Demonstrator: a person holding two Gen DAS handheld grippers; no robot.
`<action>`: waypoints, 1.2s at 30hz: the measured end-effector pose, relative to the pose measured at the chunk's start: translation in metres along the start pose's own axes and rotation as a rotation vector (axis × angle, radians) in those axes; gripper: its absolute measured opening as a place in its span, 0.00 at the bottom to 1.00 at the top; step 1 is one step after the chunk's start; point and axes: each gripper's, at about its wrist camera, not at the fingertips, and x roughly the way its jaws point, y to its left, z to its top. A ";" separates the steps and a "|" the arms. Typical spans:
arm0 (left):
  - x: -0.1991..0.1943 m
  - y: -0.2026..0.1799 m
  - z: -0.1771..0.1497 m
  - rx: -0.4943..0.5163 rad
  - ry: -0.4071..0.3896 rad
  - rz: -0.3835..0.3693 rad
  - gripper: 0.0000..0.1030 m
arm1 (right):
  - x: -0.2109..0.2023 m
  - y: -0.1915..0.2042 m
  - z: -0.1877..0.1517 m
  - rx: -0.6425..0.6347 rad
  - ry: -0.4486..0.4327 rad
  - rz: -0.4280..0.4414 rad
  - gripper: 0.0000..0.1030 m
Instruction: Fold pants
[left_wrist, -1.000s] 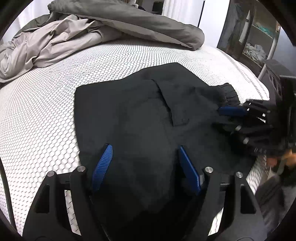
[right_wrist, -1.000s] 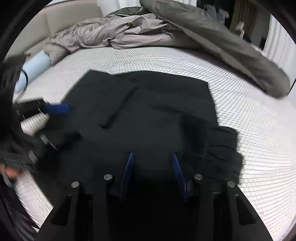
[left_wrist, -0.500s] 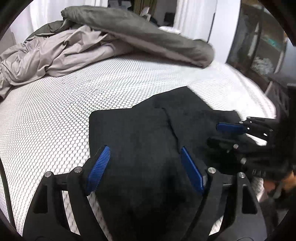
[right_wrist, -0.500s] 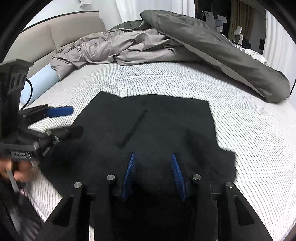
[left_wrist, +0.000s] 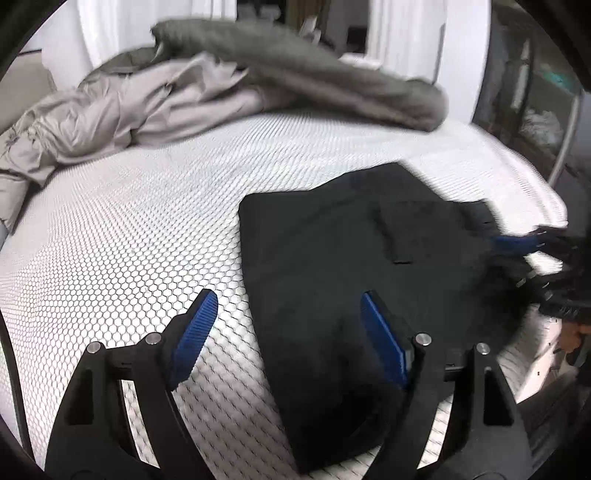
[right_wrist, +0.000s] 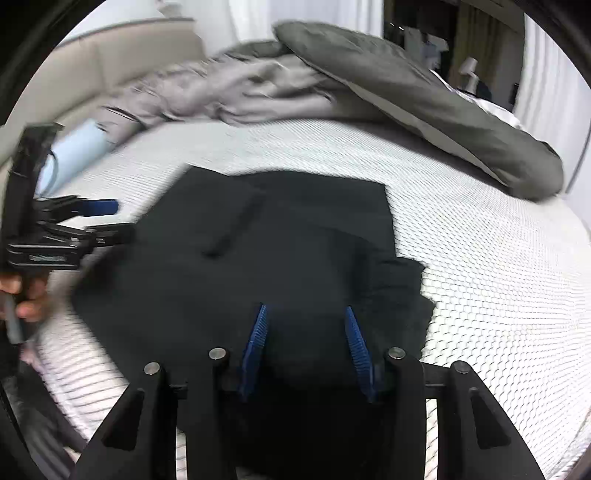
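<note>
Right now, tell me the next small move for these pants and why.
Probably lower the open left gripper onto the black pants' near edge and close: its fingers straddle that edge without gripping, while the open right gripper hovers over the elastic waistband.

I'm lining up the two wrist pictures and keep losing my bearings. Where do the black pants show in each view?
Left wrist view: the black pants fill the centre and right, running under the left gripper, whose right finger overlaps them.
Right wrist view: the pants lie at centre, reaching down between the fingers of the right gripper.
Shared landmark: the grey duvet bunched at the far side of the bed.
</note>
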 end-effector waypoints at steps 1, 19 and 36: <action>-0.007 -0.008 -0.006 0.013 -0.003 -0.046 0.76 | -0.006 0.011 -0.001 -0.013 -0.010 0.050 0.49; -0.028 0.042 -0.045 -0.075 0.107 -0.235 0.84 | -0.052 -0.065 -0.041 0.208 -0.053 0.147 0.63; 0.017 0.092 -0.016 -0.315 0.193 -0.225 0.29 | 0.026 -0.111 -0.004 0.495 0.035 0.268 0.28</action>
